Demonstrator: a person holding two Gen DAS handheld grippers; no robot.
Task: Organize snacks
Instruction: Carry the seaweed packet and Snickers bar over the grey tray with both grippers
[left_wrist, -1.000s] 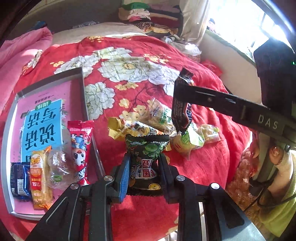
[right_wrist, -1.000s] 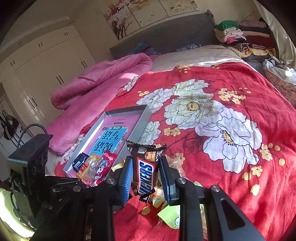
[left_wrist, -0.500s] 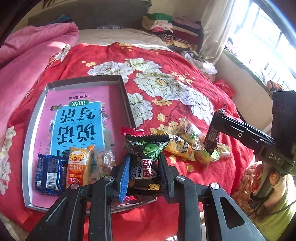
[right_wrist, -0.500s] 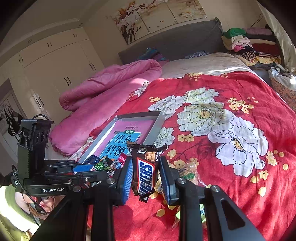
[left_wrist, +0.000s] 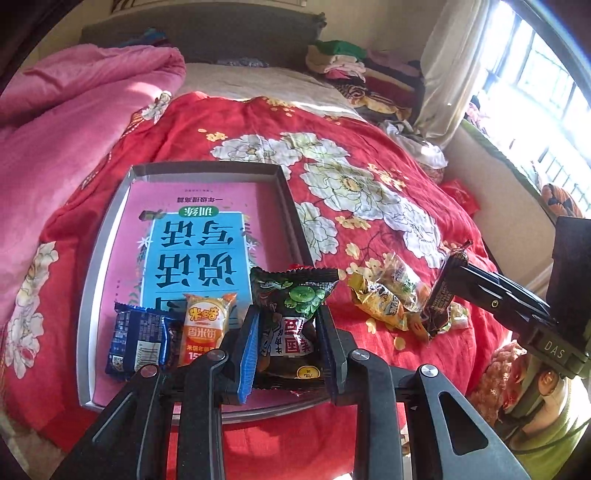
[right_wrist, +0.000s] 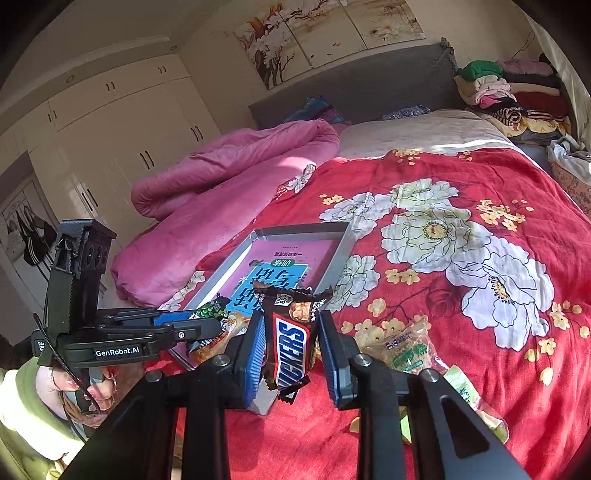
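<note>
A pink quilt (left_wrist: 74, 122) lies bunched along the left side of the bed, beside a red bedspread (left_wrist: 369, 155) printed with big white flowers. On the bedspread sits a shallow grey tray (left_wrist: 105, 236) lined with a pink and blue booklet (left_wrist: 195, 251). At the tray's near end lie a dark blue snack packet (left_wrist: 138, 341) and, just beside it, an orange rice-cracker packet (left_wrist: 207, 321).

The left gripper (left_wrist: 288, 343) is closed tight on a dark green pea-snack packet (left_wrist: 295, 306), its pads pressing both sides, and holds it above the tray's near right corner. A red wrapper edge (left_wrist: 301, 266) peeks out behind the packet; what it belongs to I can't make out.

To the right of the tray, a small heap of yellow and clear snack bags (left_wrist: 391, 295) rests on the bedspread. The right gripper (right_wrist: 291, 350) is clamped on a Snickers bar (right_wrist: 291, 343), which stands nearly upright between the fingers, over the bedspread between the tray's corner and the heap. A hand (right_wrist: 77, 384) in a green sleeve grips the left tool's handle.

Folded clothes (right_wrist: 506, 88) are stacked at the far right by the headboard.
</note>
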